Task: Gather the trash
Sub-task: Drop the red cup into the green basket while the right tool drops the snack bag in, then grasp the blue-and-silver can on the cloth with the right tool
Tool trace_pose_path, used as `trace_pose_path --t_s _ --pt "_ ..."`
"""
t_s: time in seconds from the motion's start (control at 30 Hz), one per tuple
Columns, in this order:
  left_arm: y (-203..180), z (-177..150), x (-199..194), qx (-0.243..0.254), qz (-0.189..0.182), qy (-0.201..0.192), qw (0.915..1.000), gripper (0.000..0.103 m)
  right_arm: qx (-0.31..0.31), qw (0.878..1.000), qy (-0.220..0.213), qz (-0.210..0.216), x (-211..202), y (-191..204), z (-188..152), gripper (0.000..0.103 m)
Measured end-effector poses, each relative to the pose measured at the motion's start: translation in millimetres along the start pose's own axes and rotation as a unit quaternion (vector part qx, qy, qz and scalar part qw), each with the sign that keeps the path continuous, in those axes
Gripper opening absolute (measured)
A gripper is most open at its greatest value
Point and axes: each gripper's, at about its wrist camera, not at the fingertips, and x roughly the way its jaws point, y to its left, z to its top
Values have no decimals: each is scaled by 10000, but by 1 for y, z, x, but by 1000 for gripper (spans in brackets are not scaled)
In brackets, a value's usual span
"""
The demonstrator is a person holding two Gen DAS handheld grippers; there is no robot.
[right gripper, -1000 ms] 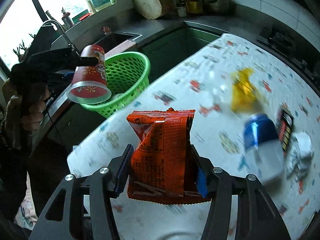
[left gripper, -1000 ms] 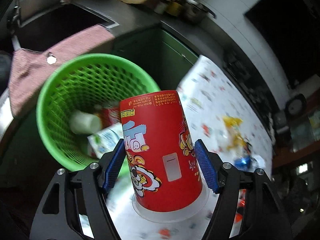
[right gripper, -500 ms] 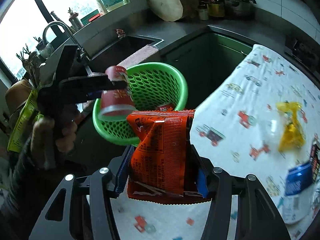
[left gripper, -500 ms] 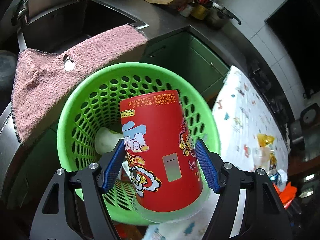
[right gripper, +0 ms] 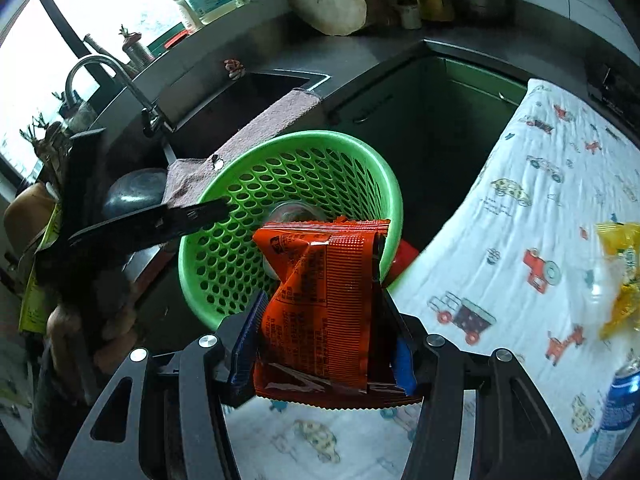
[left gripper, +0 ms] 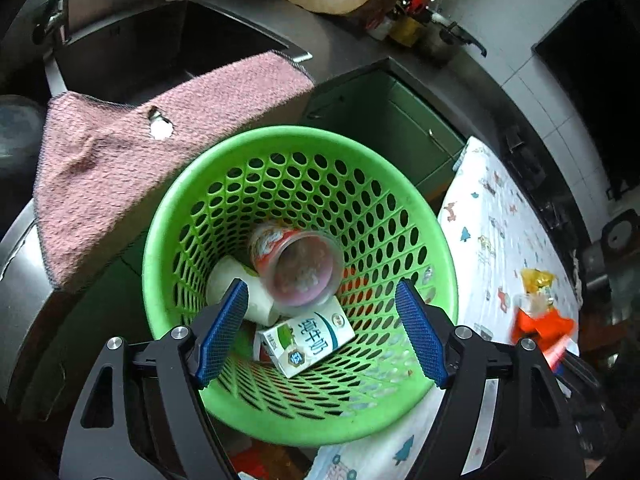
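Note:
The green mesh basket (left gripper: 160, 240) fills the left wrist view and also shows in the right wrist view (right gripper: 394, 196). My left gripper (left gripper: 320, 334) is open and empty above it. The red paper cup (left gripper: 296, 268) is blurred inside the basket, mouth towards me, above a white cup (left gripper: 224, 284) and a milk carton (left gripper: 306, 344). My right gripper (right gripper: 326, 340) is shut on an orange snack wrapper (right gripper: 324, 300), held above the table edge near the basket rim.
A pink towel (left gripper: 132, 160) hangs over the sink edge behind the basket. On the printed tablecloth (right gripper: 540, 216) lie a yellow wrapper (right gripper: 624, 276) and a blue can (right gripper: 618, 408). A faucet (right gripper: 104, 80) stands at the sink.
My left gripper opened and let go of the red cup, which dropped into the basket. My right gripper carried the orange wrapper closer to the basket.

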Motion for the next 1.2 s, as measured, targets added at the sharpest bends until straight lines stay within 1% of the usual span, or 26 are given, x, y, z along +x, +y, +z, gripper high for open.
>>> trace_pose_path --t_s 0.1,0.27,0.37,0.47,0.5,0.57,0.67,0.73,0.83,0.97,1.1,1.13,1.2 --pt "4 -5 -13 36 84 -147 9999 78 83 10000 -5 -7 12 1 6 54" --pt "15 -16 -37 59 184 -371 9991 79 173 9998 -51 10 34 7 17 54" --pt "19 -22 -49 117 330 -506 9981 79 215 9998 -22 21 47 11 22 54" --pt "24 -28 -58 182 457 -633 9968 83 171 9999 -13 -3 58 17 25 54" --pt "25 -29 -60 191 497 -661 9964 84 160 9999 -32 -27 62 19 27 55" --pt "29 -33 -65 184 508 -703 9961 84 214 9998 -15 40 68 20 29 63" --pt "33 -38 -69 150 510 -737 9959 85 287 9995 -44 145 73 20 32 72" --pt "36 -40 -69 156 538 -735 9957 86 311 9994 -42 175 73 20 32 73" --pt "36 -44 -69 173 575 -718 9956 86 249 9996 -59 129 66 20 30 73" --pt "34 -48 -72 229 549 -741 9955 87 226 9997 -113 55 42 13 22 74" --pt "23 -53 -76 360 545 -806 9946 89 176 9996 -155 -187 12 1 9 75" --pt "20 -55 -77 399 525 -810 9945 89 168 9995 -158 -228 5 -3 6 77" --pt "13 -58 -78 466 470 -817 9945 90 156 9987 -194 -441 -15 -13 -5 78"
